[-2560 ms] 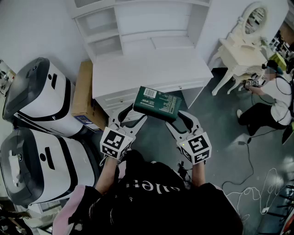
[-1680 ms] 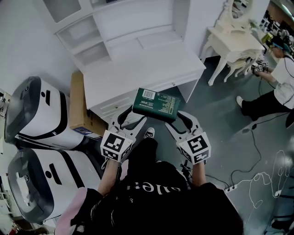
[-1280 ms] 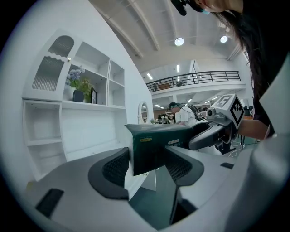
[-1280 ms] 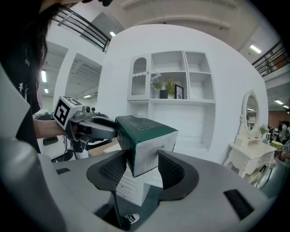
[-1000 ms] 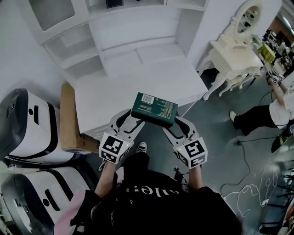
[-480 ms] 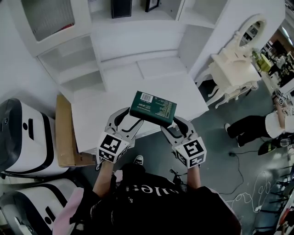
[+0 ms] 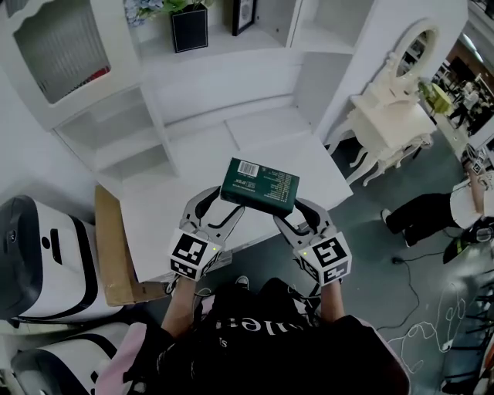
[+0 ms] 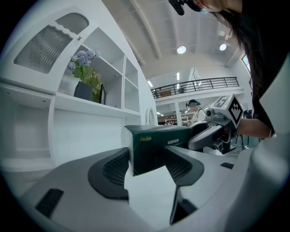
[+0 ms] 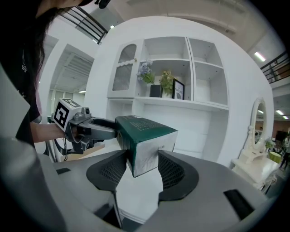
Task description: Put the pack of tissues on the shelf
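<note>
The dark green pack of tissues (image 7: pixel 260 185) is held in the air over the white desk top (image 7: pixel 193 200), level, between both grippers. My left gripper (image 7: pixel 220 207) is shut on its left end (image 8: pixel 149 147). At the other end my right gripper (image 7: pixel 292 217) is shut on the pack's white end face (image 9: pixel 145 156). The white shelf unit (image 7: pixel 231 58) rises behind the desk; its open shelves (image 9: pixel 181 102) show above the pack in the right gripper view.
A black pot with flowers (image 7: pixel 187 25) and a picture frame (image 7: pixel 245 15) stand on an upper shelf. A cardboard box (image 7: pixel 108 254) and white-and-black machines (image 7: pixel 42 254) sit left of the desk. A white dressing table (image 7: pixel 394 116) and a seated person (image 7: pixel 455 208) are at right.
Both grippers stay shut on the pack. The view has tilted up and come closer to the desk, so the upper shelves with the pot and frame now show.
</note>
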